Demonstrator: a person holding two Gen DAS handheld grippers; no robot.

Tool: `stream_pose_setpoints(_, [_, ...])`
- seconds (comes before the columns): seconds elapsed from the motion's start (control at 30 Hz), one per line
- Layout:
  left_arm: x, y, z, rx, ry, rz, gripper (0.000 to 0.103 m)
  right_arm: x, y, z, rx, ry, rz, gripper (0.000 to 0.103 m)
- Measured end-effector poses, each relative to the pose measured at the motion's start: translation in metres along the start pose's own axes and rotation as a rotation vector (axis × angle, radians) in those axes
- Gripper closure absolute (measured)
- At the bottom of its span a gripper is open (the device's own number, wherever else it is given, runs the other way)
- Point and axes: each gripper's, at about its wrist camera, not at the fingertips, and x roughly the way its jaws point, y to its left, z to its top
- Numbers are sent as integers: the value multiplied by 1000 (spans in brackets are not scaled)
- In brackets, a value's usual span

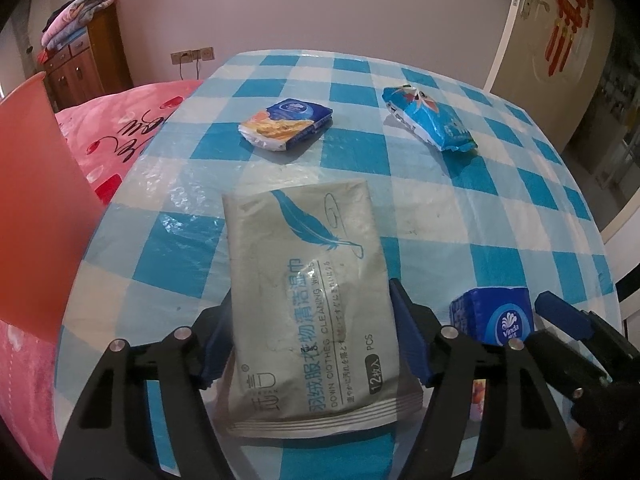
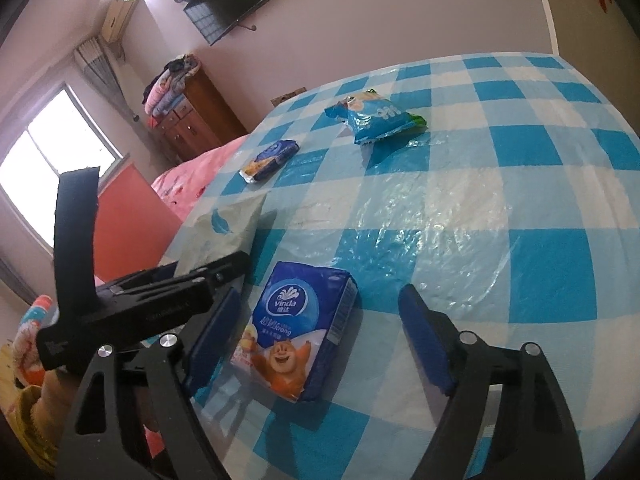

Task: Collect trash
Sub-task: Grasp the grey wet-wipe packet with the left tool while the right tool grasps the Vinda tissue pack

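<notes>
My left gripper (image 1: 312,336) is shut on a grey wet-wipes pack (image 1: 308,280) with a blue feather print, held above the checked table; the pack also shows in the right wrist view (image 2: 224,232). My right gripper (image 2: 316,332) is open, its fingers on either side of a blue Vinda tissue pack (image 2: 296,328) lying on the table, also seen in the left wrist view (image 1: 496,314). A small blue and orange tissue pack (image 1: 286,124) (image 2: 270,160) and a crumpled blue snack bag (image 1: 430,118) (image 2: 374,120) lie farther back.
The blue-and-white checked table (image 1: 500,208) (image 2: 500,200) is covered with plastic film. A red bin (image 1: 36,200) (image 2: 132,216) stands at the table's left edge, next to a pink bed (image 1: 128,128). A wooden cabinet (image 1: 88,60) and a door (image 1: 560,40) stand behind.
</notes>
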Motion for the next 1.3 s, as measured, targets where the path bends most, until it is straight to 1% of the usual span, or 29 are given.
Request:
stream_pose_setpoints(0.1, [-2,4,-1,-12,-4,-5,34,1,4,-1,-17,2,-9,23])
stream_pose_setpoints(0.13, [-4,6,-1,-18,-6,-5,34,2,6,-2,-22,4,-13,25])
stream_pose_setpoints(0.2, [-5,9,0,-25,-11,-6,34,4,9,-3,-35,14,-19,31])
stream_pose_setpoints(0.23, [-6,10,0,-27,-14,-6,34,5,11,-4,-41,17,-21,31])
stream_pose_setpoints(0.53, [-11,19,-1,-41,-30,-15,34,16,25,-6,-99,49,-53,32])
stream_pose_setpoints(1.03, [-19,32,0,-43,-46,-25,34,27,43,-11,-207,65,-167,32])
stream_pose_setpoints(1.1, [-20,34,-1,-37,-48,-20,34,28,44,-11,-212,65,-180,35])
stream_pose_setpoints(1.3, [-23,39,-2,-21,-56,-15,34,28,44,-11,-215,63,-193,37])
